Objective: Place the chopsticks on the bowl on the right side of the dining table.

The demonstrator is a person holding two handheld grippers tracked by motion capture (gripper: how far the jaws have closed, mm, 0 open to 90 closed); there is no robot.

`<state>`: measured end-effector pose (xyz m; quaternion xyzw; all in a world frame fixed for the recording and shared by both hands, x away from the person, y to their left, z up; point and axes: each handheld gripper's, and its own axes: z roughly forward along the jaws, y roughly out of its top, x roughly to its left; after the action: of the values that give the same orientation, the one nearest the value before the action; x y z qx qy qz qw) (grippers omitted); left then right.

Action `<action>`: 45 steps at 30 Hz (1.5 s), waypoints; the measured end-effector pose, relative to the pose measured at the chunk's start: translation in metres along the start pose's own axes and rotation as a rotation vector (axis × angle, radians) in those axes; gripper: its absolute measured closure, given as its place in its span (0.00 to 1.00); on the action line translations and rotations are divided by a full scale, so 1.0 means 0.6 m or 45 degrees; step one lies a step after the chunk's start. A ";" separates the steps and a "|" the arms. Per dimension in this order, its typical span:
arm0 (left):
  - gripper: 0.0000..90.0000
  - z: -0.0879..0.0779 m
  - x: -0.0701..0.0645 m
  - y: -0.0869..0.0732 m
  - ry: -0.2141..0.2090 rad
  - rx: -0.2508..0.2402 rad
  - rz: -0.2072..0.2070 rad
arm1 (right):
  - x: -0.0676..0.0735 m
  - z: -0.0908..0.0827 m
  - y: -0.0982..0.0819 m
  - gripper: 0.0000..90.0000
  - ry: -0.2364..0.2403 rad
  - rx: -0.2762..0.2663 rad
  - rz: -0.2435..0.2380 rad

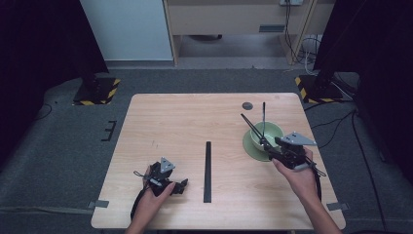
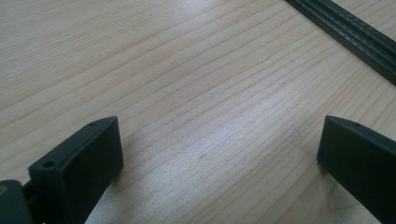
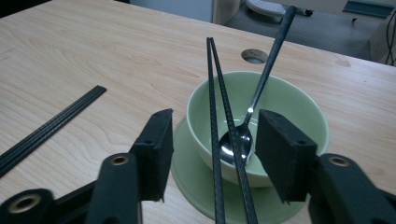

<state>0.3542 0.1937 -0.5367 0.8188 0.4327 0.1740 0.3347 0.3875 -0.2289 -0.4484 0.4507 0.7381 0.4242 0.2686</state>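
**Chopsticks released over green bowl; left gripper idle on table**

High view. Wooden table with a black strip lying lengthwise near its middle and a round grommet hole toward the far right. At right, a pale green bowl sits on a matching green saucer. A pair of black chopsticks leans across the bowl's near rim, tips pointing up and away to the left; a spoon stands in the bowl, handle rising toward the far edge. The right gripper, held in the person's right hand, sits just at the near side of the bowl. The left gripper, in the left hand, rests low on the table left of the strip, well apart from the bowl.

Left gripper view. Left gripper: jaws wide apart, nothing between them but bare wood. The black strip crosses the upper right corner.

Right gripper view. Right gripper: jaws about half open. The chopsticks pass up through the gap, touching neither pad, their lower ends side by side and resting over the bowl rim. The spoon lies with its head inside the bowl, handle slanting up to the right. Saucer under the bowl; the strip at left; the grommet hole beyond.
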 end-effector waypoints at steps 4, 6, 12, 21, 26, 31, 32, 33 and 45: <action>0.00 0.000 0.000 0.000 0.000 0.000 0.000 | -0.001 -0.013 -0.009 0.40 -0.023 -0.023 0.010; 0.00 0.000 0.000 0.000 0.000 0.000 0.000 | -0.001 -0.019 -0.015 0.34 -0.042 -0.035 0.016; 0.00 0.000 0.000 0.000 0.000 0.000 0.000 | -0.005 -0.029 -0.037 0.24 -0.072 -0.031 0.049; 0.00 0.000 0.000 0.000 0.000 0.001 0.002 | -0.012 -0.029 -0.066 0.17 -0.087 -0.021 0.094; 0.00 0.000 0.000 0.000 0.000 0.001 0.002 | -0.009 -0.031 -0.078 0.18 -0.074 -0.025 0.093; 0.00 0.000 0.000 0.000 0.001 0.001 0.002 | -0.008 -0.027 -0.092 0.23 -0.079 -0.014 0.095; 0.00 0.000 0.000 0.000 0.000 0.001 0.002 | -0.007 -0.027 -0.094 0.24 -0.081 -0.008 0.093; 0.00 0.000 0.000 0.000 0.000 0.001 0.002 | -0.008 -0.026 -0.096 0.25 -0.082 -0.004 0.086; 0.00 0.000 0.000 0.000 0.000 0.001 0.002 | -0.008 -0.012 -0.103 0.40 -0.080 0.015 0.070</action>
<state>0.3542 0.1938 -0.5367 0.8193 0.4321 0.1743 0.3342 0.3569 -0.2506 -0.4982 0.4856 0.7191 0.4126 0.2772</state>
